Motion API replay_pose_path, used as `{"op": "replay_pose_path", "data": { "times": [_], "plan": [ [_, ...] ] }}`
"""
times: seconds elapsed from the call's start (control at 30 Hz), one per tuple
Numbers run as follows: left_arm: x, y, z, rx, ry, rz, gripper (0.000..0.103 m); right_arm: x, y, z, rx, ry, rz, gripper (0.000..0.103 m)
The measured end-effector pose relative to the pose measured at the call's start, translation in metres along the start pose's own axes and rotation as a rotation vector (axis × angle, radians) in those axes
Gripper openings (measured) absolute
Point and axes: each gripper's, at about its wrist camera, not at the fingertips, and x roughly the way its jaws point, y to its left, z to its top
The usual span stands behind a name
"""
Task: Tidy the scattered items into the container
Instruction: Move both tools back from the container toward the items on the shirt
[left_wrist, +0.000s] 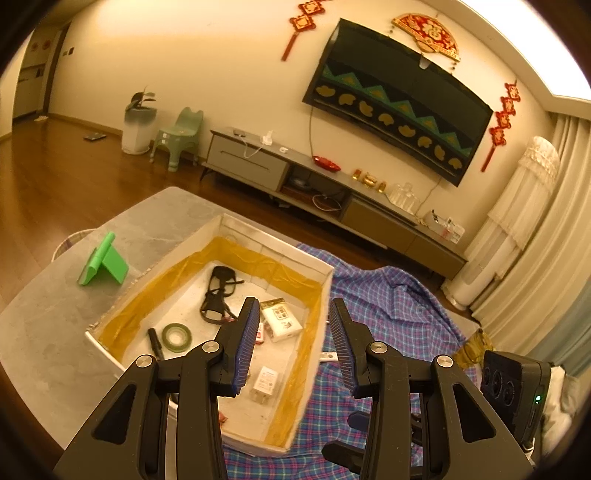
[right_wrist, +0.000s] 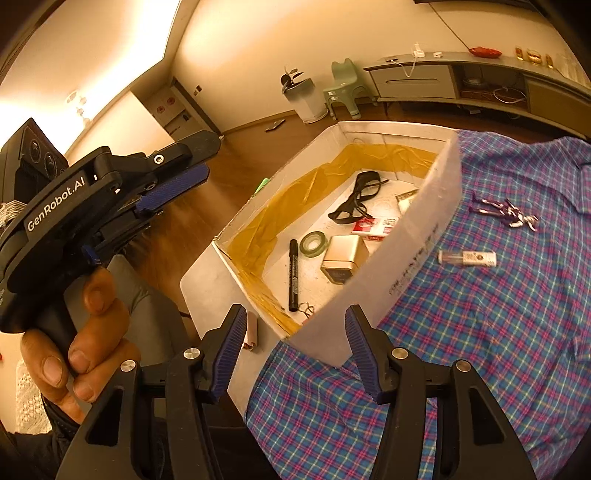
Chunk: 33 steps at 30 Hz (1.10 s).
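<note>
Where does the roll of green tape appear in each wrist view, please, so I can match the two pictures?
Left wrist: the green tape roll lies on the box floor, lower left of centre, right of the black marker.
Right wrist: the roll sits mid-frame in the box, right of the marker.
Shared landmark: the black strap beyond it.

One white box (right_wrist: 417, 236) — inside it one black marker (right_wrist: 293, 275), one green tape roll (right_wrist: 313, 243), one gold tin (right_wrist: 341, 260), one white charger (left_wrist: 265, 384). Outside — one small vial (right_wrist: 467, 257), one purple ribbon (right_wrist: 504, 212).
</note>
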Motion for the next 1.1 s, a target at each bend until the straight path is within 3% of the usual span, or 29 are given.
{"op": "replay_pose_path", "data": {
  "times": [0.37, 0.53, 0.67, 0.8, 1.1],
  "plan": [
    [0.023, -0.036, -0.016, 0.066, 0.051, -0.036, 0.041, -0.018, -0.073, -0.014, 0.135, -0.045, -0.074, 0.057],
    [0.045, -0.059, -0.029, 0.133, 0.115, -0.087, 0.042, -0.016, -0.109, -0.008, 0.148, -0.043, -0.156, 0.057],
    [0.064, -0.09, -0.051, 0.262, 0.217, -0.166, 0.043, -0.011, -0.135, 0.012, 0.099, -0.035, -0.259, 0.057],
    [0.083, -0.105, -0.073, 0.357, 0.279, -0.17, 0.043, -0.002, -0.165, 0.041, 0.036, -0.027, -0.346, 0.057],
    [0.129, -0.097, -0.093, 0.403, 0.367, -0.142, 0.043, 0.078, -0.195, 0.099, -0.2, 0.12, -0.433, 0.058]
  ]
}}
